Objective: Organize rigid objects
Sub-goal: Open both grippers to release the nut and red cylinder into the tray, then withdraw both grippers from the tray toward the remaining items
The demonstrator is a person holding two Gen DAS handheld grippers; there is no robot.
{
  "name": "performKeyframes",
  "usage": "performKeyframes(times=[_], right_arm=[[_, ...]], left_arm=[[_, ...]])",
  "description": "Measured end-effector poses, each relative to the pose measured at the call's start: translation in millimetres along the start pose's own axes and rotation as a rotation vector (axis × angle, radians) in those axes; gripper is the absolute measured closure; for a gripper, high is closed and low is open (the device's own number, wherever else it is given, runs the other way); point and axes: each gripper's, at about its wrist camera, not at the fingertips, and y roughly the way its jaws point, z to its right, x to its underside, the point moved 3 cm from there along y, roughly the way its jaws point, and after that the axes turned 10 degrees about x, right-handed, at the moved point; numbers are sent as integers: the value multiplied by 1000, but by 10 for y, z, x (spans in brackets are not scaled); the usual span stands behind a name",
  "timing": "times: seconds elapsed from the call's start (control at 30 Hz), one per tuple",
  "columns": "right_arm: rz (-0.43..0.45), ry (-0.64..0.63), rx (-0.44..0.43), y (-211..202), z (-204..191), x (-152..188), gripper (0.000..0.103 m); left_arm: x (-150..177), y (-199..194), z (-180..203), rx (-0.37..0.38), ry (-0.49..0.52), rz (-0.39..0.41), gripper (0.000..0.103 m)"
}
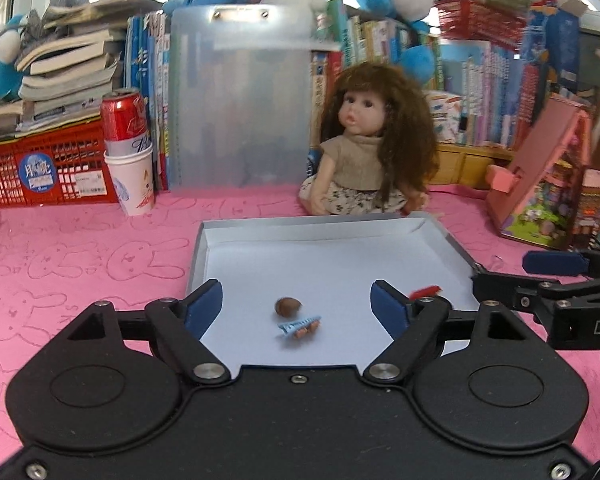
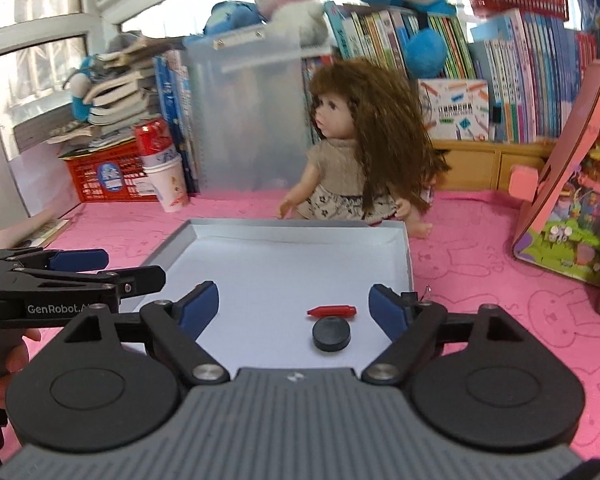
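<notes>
A shallow grey box lid (image 1: 324, 224) (image 2: 292, 226) with a white floor lies on the pink cloth. In the left wrist view a brown nut-like piece (image 1: 288, 305) and a small blue ridged piece (image 1: 299, 325) rest on its floor, between and just past the fingers of my left gripper (image 1: 297, 307), which is open and touches neither. In the right wrist view a red cap-shaped piece (image 2: 332, 311) and a black disc (image 2: 331, 333) lie in the lid, between the spread fingers of my open right gripper (image 2: 294, 307). The red piece (image 1: 424, 291) peeks out beside the left gripper's right finger.
A doll (image 1: 364, 140) (image 2: 352, 148) sits behind the lid. A red can in a paper cup (image 1: 130, 152) and a red crate (image 1: 48, 168) stand at the back left. A pink toy house (image 1: 548, 184) (image 2: 572, 184) is on the right. Books and plush toys line the back.
</notes>
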Motion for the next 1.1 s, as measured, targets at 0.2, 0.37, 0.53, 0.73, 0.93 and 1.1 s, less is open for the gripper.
performKeyframes(times=[0.2,0.37,0.53,0.73,0.93,1.1], right_arm=[[60,-41,-33,-280,-62,146,8],[95,-82,-28,-451,-97,285,7],[121,-111,-24,-569,-103,421,5],[137,-133,-31,-678,-121,582,3],[158,-153,-50,-777,-157,740,1],[170,-205,-50,-848,-209,877,0]], left_arm=[[164,-263,167,34,36,38,22],[304,-441,284,67,56,51,21],[440,-588,348,89,59,60,21],[598,-698,410,100,82,58,21],[743,-821,431,119,75,68,18],[869,-911,450,106,99,79,17]])
